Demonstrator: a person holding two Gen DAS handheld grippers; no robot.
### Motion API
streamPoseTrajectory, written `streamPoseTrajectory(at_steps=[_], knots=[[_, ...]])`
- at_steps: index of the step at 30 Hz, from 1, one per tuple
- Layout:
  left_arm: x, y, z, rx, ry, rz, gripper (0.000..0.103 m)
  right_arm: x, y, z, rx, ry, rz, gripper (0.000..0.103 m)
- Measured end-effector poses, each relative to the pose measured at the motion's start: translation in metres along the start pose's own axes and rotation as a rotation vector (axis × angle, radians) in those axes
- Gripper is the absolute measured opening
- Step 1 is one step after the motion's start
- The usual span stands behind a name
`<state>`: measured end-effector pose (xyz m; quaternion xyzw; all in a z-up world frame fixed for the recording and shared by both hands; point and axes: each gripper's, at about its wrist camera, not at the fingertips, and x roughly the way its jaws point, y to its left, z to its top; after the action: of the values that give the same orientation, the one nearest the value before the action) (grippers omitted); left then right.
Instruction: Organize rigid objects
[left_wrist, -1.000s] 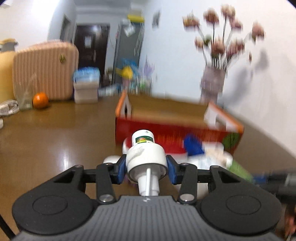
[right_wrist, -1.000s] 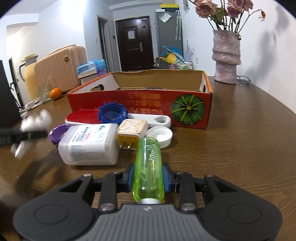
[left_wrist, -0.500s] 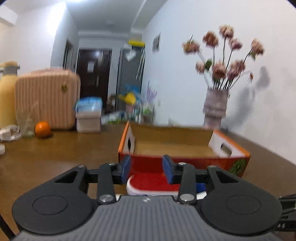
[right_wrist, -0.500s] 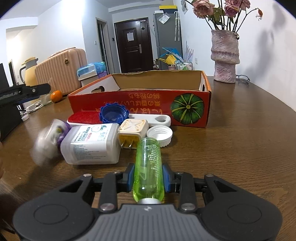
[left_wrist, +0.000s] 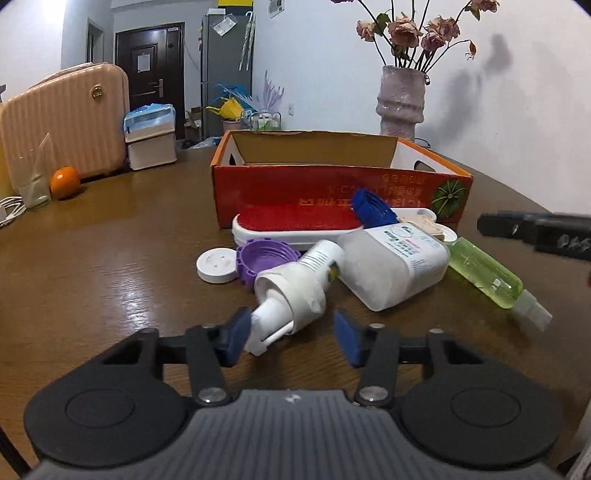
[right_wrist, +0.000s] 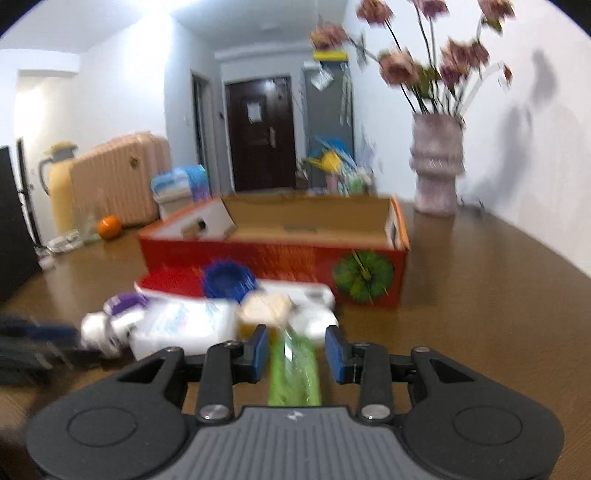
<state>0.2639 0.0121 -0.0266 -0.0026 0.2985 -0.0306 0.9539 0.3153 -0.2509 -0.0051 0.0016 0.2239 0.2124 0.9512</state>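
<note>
Both grippers gape, left (left_wrist: 291, 334) around the pump bottle (left_wrist: 295, 288): light, stiff, likely slippery, best pinched at its collar.

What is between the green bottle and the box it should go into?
The green bottle lies on the table, apart from the red box. The charger plug, a white cap and the red brush lie on the table between them. Lifted over these, nothing visible blocks the box's open top.
</note>
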Motion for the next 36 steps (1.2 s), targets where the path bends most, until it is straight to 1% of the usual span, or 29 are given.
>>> streamPoseTrajectory(at_steps=[2,3,5,7,9,11,14,16,17,20,23,27,31,34,36], knots=[[0.001,0.005,0.001,-0.009,-0.007,-0.021,0.048,-0.004,0.011,0.004,-0.008,-0.010,0.069,0.034],[0.001,0.008,0.002,-0.011,-0.010,-0.044,0.048,-0.004,0.017,0.005,-0.011,-0.006,0.105,0.034],[0.002,0.010,0.002,0.012,-0.002,-0.076,0.047,-0.002,0.030,0.004,-0.013,0.010,0.175,0.034],[0.002,0.007,-0.002,0.041,0.013,-0.085,0.046,0.003,0.047,0.003,-0.013,0.032,0.239,0.033],[-0.001,0.001,-0.006,0.079,0.011,-0.101,0.046,0.011,0.070,0.003,-0.049,0.045,0.298,0.033],[-0.003,-0.001,-0.009,0.094,0.013,-0.112,0.046,0.022,0.092,0.004,-0.099,0.061,0.327,0.030],[-0.005,0.004,-0.010,0.101,0.003,-0.104,0.046,0.039,0.121,0.003,-0.173,0.086,0.314,0.029],[-0.005,0.010,-0.007,0.093,-0.008,-0.103,0.046,0.048,0.131,0.002,-0.200,0.109,0.298,0.029],[-0.004,0.012,-0.006,0.095,-0.010,-0.107,0.046,0.049,0.132,0.002,-0.201,0.102,0.285,0.029],[-0.001,0.016,-0.004,0.105,-0.023,-0.136,0.037,0.052,0.128,0.002,-0.160,0.109,0.280,0.030],[0.004,0.018,-0.002,0.096,-0.011,-0.181,0.024,0.061,0.118,0.001,-0.128,0.134,0.287,0.030],[0.001,0.021,-0.003,0.089,-0.021,-0.190,0.024,0.065,0.115,-0.001,-0.124,0.138,0.280,0.027],[-0.012,0.025,-0.008,0.119,-0.054,-0.211,0.023,0.060,0.113,-0.001,-0.106,0.122,0.278,0.025],[-0.024,0.027,-0.011,0.113,-0.056,-0.210,0.022,0.053,0.110,-0.003,-0.082,0.121,0.314,0.025],[-0.033,0.028,-0.015,0.093,-0.055,-0.199,0.022,0.047,0.116,-0.006,-0.097,0.110,0.321,0.024]])
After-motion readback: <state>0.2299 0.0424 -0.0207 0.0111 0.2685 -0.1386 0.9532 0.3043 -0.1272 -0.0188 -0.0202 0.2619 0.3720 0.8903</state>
